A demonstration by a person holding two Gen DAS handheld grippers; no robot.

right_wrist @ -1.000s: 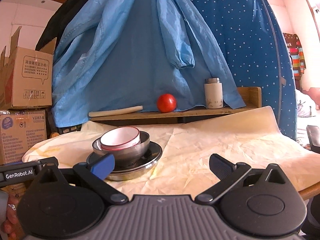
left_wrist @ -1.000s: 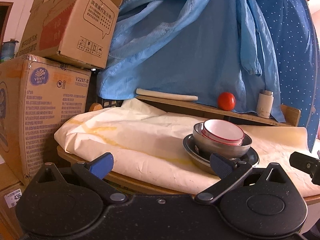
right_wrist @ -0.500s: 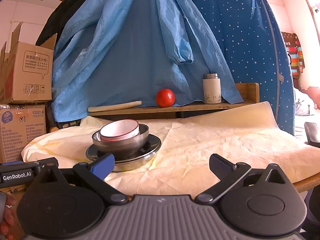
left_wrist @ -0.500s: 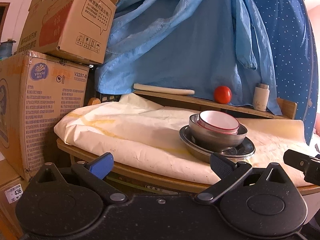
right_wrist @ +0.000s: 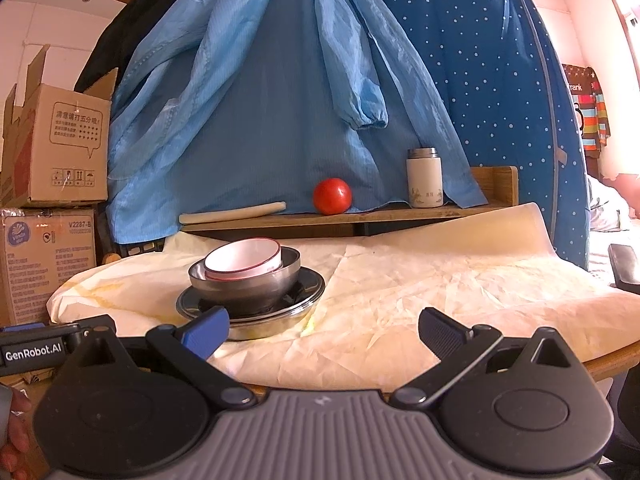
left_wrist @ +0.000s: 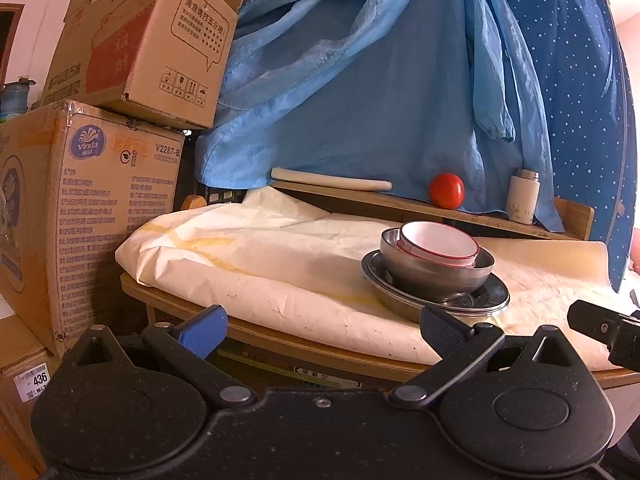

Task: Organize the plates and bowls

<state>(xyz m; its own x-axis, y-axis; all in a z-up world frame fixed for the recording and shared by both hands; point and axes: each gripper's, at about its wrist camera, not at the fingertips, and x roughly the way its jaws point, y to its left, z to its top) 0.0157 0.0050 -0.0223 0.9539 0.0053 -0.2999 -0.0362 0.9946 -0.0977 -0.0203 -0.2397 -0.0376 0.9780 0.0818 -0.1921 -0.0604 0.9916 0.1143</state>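
Observation:
A white bowl with a red rim [left_wrist: 439, 243] [right_wrist: 243, 258] sits tilted inside a steel bowl [left_wrist: 436, 270] [right_wrist: 245, 285], which stands on a steel plate [left_wrist: 486, 295] [right_wrist: 309, 286] on the paper-covered table [right_wrist: 440, 280]. My left gripper [left_wrist: 322, 326] is open and empty, held low before the table's front edge, left of the stack. My right gripper [right_wrist: 324, 330] is open and empty, at the table's front edge, just right of the stack.
A wooden shelf [right_wrist: 400, 214] at the back holds a red tomato [right_wrist: 332, 196], a white flask [right_wrist: 424, 178] and a pale rolled stick [right_wrist: 232, 213]. Blue garments [right_wrist: 280, 100] hang behind. Cardboard boxes [left_wrist: 88, 208] are stacked left of the table.
Both grippers have drawn back and sunk a little from the table. The stack looks slightly farther and higher in both views. The dishes have not moved.

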